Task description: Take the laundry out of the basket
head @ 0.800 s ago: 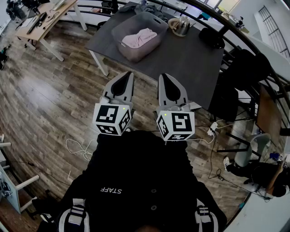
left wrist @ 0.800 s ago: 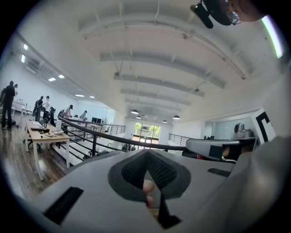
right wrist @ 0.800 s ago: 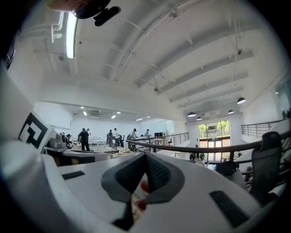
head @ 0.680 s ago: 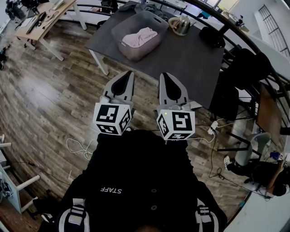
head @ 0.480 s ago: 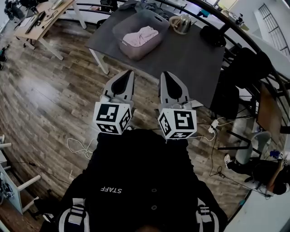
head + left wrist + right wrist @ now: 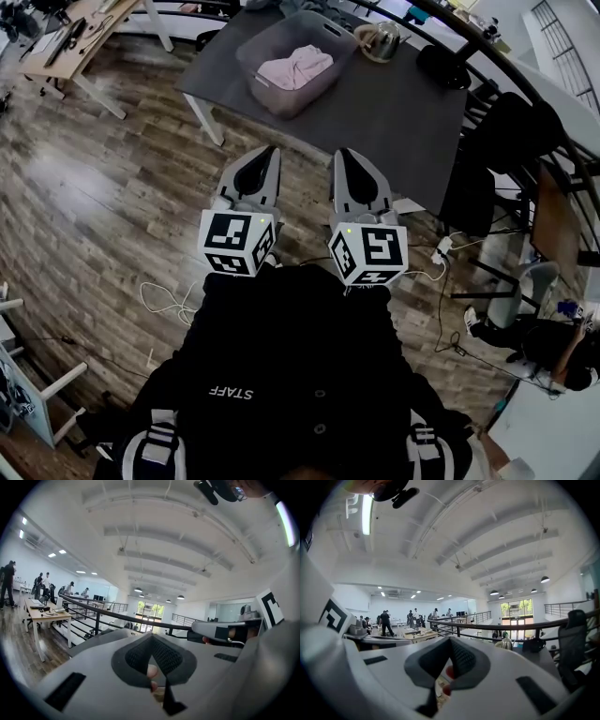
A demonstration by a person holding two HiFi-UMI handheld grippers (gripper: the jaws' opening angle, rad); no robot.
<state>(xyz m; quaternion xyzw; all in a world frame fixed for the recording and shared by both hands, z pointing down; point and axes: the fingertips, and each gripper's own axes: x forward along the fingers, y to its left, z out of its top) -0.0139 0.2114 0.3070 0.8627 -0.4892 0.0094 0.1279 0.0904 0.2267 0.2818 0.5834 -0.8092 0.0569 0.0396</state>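
A grey laundry basket (image 6: 272, 42) stands on the dark table (image 6: 394, 112) at the top of the head view, with pink laundry (image 6: 295, 67) lying inside it. Both grippers are held side by side in front of my chest, over the wooden floor short of the table's near edge. The left gripper (image 6: 268, 150) and the right gripper (image 6: 341, 153) point toward the table, each with its jaws shut and nothing between them. In the left gripper view the left gripper (image 6: 151, 638) has its dark pads meeting. The right gripper (image 6: 450, 641) looks the same in its own view.
A metal kettle (image 6: 379, 39) stands behind the basket, with a black object (image 6: 441, 66) to its right. A dark chair (image 6: 492, 155) stands at the table's right end. A wooden desk (image 6: 66, 42) is at the far left. Cables (image 6: 161, 305) lie on the floor.
The head view has shifted a little, so the table and basket sit slightly higher in the picture. Both grippers keep their place and stay shut.
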